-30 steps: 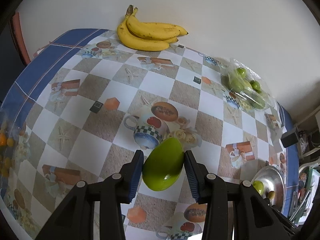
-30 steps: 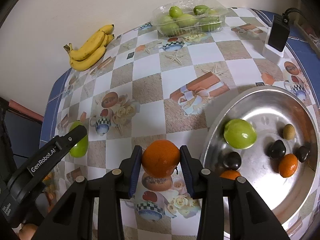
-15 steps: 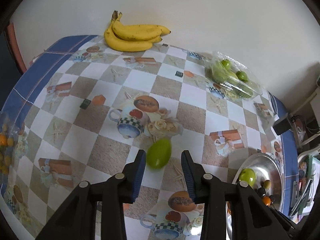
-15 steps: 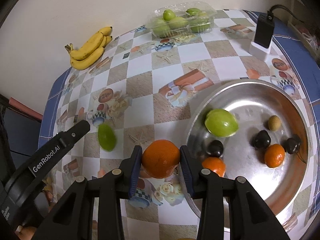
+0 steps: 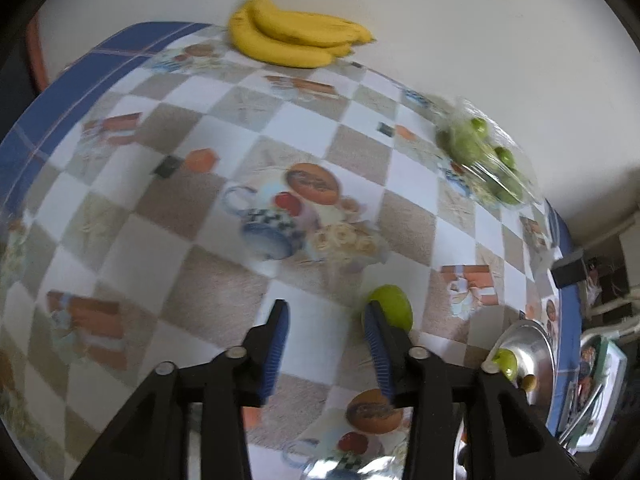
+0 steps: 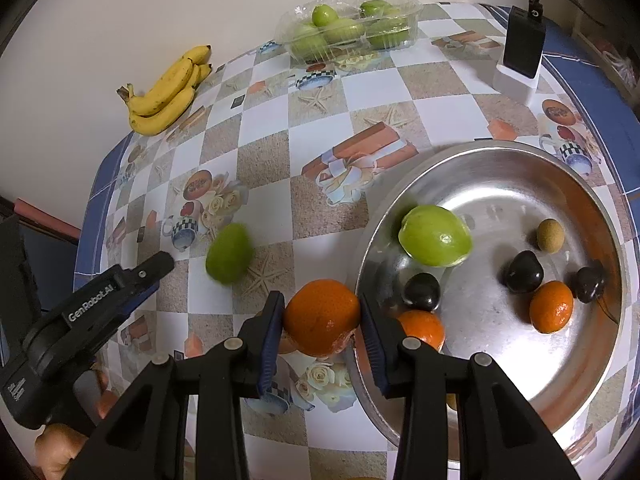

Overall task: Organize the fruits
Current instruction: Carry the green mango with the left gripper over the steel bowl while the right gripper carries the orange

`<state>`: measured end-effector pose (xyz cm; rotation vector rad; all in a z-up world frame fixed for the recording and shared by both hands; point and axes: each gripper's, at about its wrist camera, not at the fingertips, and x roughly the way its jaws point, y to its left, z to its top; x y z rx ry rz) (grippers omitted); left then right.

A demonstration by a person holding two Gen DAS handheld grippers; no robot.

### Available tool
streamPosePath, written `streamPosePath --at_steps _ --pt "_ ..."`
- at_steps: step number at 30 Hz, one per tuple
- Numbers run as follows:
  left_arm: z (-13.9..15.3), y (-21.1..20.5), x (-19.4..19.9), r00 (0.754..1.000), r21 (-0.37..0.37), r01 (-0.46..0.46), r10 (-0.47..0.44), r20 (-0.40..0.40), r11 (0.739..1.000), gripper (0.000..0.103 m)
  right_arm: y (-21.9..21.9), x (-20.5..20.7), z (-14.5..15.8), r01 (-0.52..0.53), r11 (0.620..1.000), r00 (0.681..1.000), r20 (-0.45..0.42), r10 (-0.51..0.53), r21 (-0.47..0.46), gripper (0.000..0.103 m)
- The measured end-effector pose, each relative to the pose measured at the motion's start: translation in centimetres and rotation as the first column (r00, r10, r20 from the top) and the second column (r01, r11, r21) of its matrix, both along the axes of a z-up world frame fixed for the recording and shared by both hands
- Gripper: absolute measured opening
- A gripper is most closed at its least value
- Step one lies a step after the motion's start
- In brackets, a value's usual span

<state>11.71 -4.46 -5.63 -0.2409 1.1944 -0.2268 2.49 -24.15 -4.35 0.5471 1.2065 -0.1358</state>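
Green oval fruit (image 5: 394, 306) isn't in the left tongs (image 5: 326, 334) anymore. A second ago it sat clamped between the blue pads, half a second ago it was dropping loose between them, and now it lies on the checkered surface (image 5: 224, 292), blurry, just past the right-hand pad and partly hidden by it. The left tongs' jaws have just been opening and there's nothing between them now, just tablecloth. From the right wrist view that same fruit (image 6: 229, 253) sits between the left tongs (image 6: 156, 266) and the round silver metal bowl (image 6: 600, 216), clear of both.

Right tongs (image 6: 322, 320) haven't budged in grip: same narrow squeeze on the round orange fruit (image 6: 322, 312), held right by the bowl's near rim. The bowl looks closer than it did a second ago.

Farther out, nothing has shifted on the surface: the bunch of yellow bananas (image 6: 168, 88) by the wall, the clear plastic tray of green fruit (image 6: 348, 24), and the black charger block (image 6: 522, 46) on its white base.
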Motion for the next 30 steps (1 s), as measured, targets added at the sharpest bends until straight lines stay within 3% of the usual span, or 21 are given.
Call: streamPosePath --at_steps 1,7,18,30 --pt "-0.2 -0.6 0.0 1.000 0.001 0.019 -0.019 0.002 1.000 0.055 0.0 0.0 -0.1 0.002 1.000 1.000 -0.002 -0.002 0.001 0.040" --pt "-1.1 -3.0 0.5 0.996 0.018 0.094 -0.094 0.007 0.995 0.055 -0.6 0.0 -0.2 0.017 1.000 1.000 -0.004 -0.017 0.006 0.040" --pt "-3.1 -5.6 0.8 0.983 -0.054 0.166 -0.169 -0.064 0.985 0.056 -1.3 0.1 -0.5 0.033 0.999 0.999 -0.017 -0.033 0.011 0.040" --pt "-3.9 -6.8 0.2 0.973 -0.091 0.193 -0.202 -0.114 0.977 0.043 -1.4 0.1 -0.5 0.040 0.999 0.999 -0.019 -0.040 0.007 0.040"
